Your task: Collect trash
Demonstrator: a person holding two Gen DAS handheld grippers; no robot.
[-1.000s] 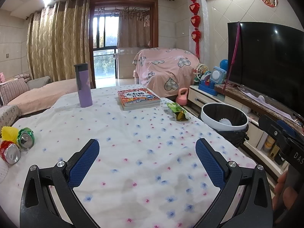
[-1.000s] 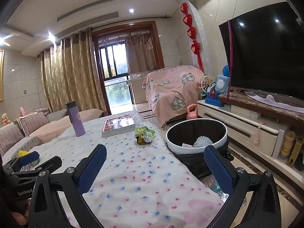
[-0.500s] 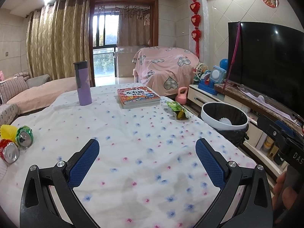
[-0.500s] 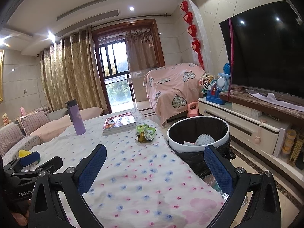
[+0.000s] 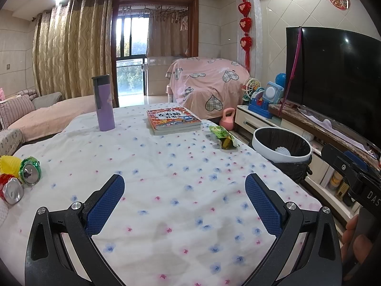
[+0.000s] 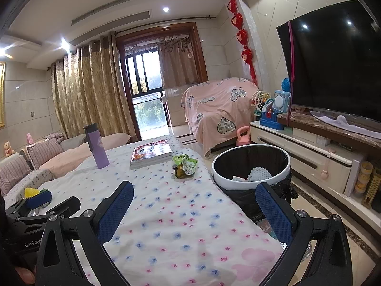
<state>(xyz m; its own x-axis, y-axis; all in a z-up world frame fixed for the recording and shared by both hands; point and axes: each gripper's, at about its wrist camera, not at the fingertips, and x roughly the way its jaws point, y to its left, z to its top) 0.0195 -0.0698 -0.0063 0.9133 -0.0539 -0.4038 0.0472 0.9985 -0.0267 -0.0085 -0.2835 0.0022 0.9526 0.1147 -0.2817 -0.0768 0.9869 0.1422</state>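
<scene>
Since both my left gripper (image 5: 184, 201) and right gripper (image 6: 195, 208) gape empty, I'd pinch the light, crinkly wrapper (image 6: 184, 166) by its raised crumpled edge.

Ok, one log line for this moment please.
left gripper: open, empty | right gripper: open, empty | green wrapper: on table, near bin | cans: table's left edge | bin: beside table
</scene>
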